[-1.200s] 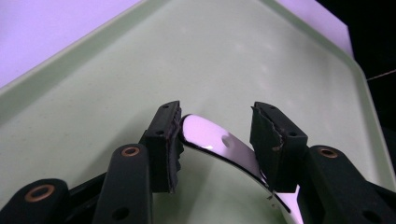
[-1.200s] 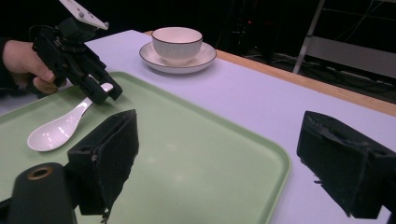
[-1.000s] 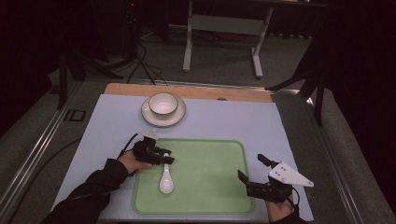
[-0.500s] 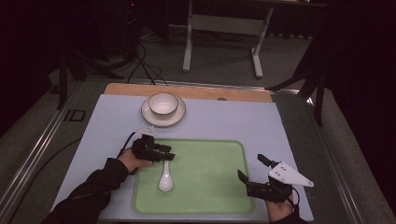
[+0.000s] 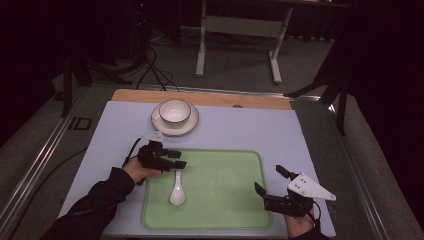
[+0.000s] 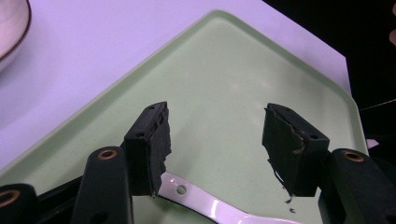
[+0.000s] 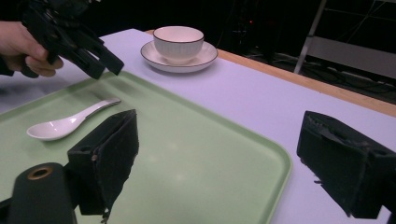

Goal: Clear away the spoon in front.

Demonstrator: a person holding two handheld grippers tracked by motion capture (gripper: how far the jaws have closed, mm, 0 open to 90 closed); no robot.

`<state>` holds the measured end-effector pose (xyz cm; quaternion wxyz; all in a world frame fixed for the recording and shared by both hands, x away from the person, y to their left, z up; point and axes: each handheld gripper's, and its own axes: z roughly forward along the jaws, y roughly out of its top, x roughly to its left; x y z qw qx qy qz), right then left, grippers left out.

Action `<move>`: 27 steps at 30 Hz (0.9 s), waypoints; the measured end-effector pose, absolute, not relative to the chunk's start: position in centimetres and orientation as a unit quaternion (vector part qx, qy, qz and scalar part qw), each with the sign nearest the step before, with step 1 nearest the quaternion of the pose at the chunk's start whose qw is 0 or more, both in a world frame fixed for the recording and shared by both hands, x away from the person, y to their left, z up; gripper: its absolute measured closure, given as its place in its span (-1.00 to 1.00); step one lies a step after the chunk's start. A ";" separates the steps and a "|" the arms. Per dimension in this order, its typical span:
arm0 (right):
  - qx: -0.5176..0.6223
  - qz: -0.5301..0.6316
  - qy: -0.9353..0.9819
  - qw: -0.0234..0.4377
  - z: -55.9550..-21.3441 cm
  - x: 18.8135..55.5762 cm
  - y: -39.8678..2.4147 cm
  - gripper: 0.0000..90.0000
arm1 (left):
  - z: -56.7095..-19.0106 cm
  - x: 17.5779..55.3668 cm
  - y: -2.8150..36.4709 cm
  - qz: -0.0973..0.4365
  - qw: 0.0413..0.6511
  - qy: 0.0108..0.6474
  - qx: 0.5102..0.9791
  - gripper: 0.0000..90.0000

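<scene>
A white ceramic spoon (image 5: 177,192) lies on the left half of the light green tray (image 5: 220,200), bowl end toward me. My left gripper (image 5: 176,159) hovers just above the spoon's handle end. Its jaws have just been opening and stand apart. In the left gripper view the spoon handle (image 6: 201,203) lies flat on the tray (image 6: 224,70) below the left gripper (image 6: 217,121), and neither pad presses on it. My right gripper (image 5: 269,179) rests open at the tray's right front corner with nothing between its jaws. From the right gripper (image 7: 224,135) I see the spoon (image 7: 65,122) resting on the tray.
A white bowl (image 5: 174,111) sits on a saucer (image 5: 174,126) behind the tray on the pale lilac mat (image 5: 250,130). A wooden strip (image 5: 260,100) runs along the table's far edge. Metal stand legs (image 5: 237,45) and cables are on the floor beyond.
The left gripper has lifted slightly off the spoon's handle and its jaws have spread. The spoon stays lying on the tray. The right gripper has not moved.
</scene>
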<state>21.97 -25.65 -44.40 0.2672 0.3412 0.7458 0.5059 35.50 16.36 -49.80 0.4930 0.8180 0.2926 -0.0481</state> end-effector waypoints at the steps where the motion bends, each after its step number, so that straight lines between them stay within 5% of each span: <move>1: 0.341 0.506 0.746 0.267 -44.4 22.0 -25.7 -0.72 | -49.5 35.4 16.4 -0.045 0.492 0.292 0.819 -0.11; 11: 0.341 0.507 0.746 0.267 -44.4 22.0 -25.6 -0.72 | -47.4 33.7 16.4 -0.032 0.497 0.281 0.821 -0.68; 27: 0.340 0.506 0.745 0.269 -44.3 22.0 -25.6 -0.72 | -45.3 30.3 19.4 -0.002 0.522 0.287 0.803 -0.85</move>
